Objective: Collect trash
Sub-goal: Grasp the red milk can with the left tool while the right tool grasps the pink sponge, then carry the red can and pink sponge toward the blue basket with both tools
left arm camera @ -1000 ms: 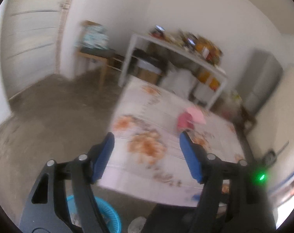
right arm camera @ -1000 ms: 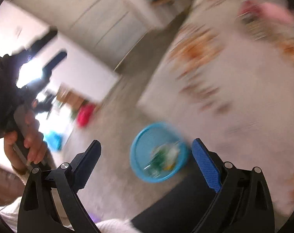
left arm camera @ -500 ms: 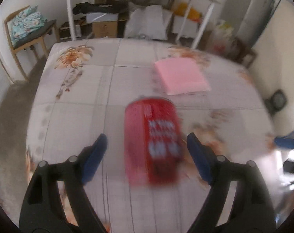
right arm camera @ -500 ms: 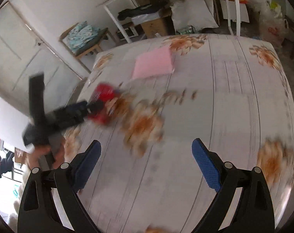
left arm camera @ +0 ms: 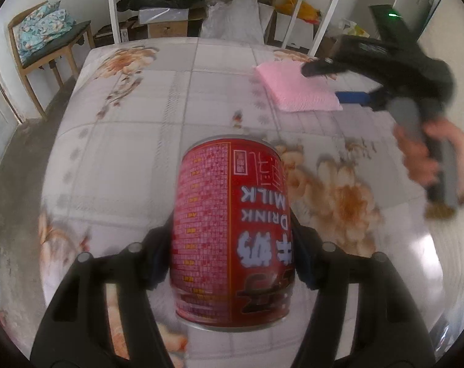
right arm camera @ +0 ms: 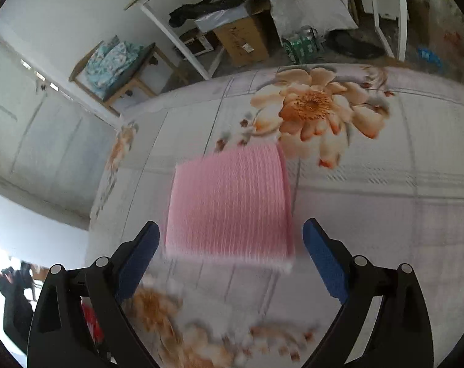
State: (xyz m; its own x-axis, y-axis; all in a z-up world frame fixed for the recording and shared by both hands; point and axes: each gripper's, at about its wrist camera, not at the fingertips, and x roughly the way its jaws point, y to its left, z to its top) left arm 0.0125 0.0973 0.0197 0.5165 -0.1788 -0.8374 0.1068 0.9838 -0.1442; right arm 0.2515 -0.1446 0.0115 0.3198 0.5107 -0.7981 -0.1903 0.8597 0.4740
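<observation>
Left gripper (left arm camera: 232,263): your jaws have just been closing, and the red milk can (left arm camera: 232,230) stands between them; the blue pads sit at its flanks and look to be touching, so I read this as a grip on the can, though the contact itself is hidden behind its body.
Can's lie: upright on the flowered tablecloth (left arm camera: 124,153), long axis running away from you along the fingers, rim at the far end.
Middle ground: the can is near the table's close edge; the pink pad (left arm camera: 296,89) lies well apart from it, farther back and to the right.
Right gripper (right arm camera: 230,256): your jaws stand wide and hold nothing; the pink pad (right arm camera: 228,202) lies flat just ahead of the tips, its near edge about level with them.
Pad's lie: roughly square, nearly as wide as the gap between your fingers.
Nearer hand: left owns the can, right owns the pad.
Next move, as I judge it: lift the can straight up; push the right jaws forward over the pad's near edge before you squeeze.
</observation>
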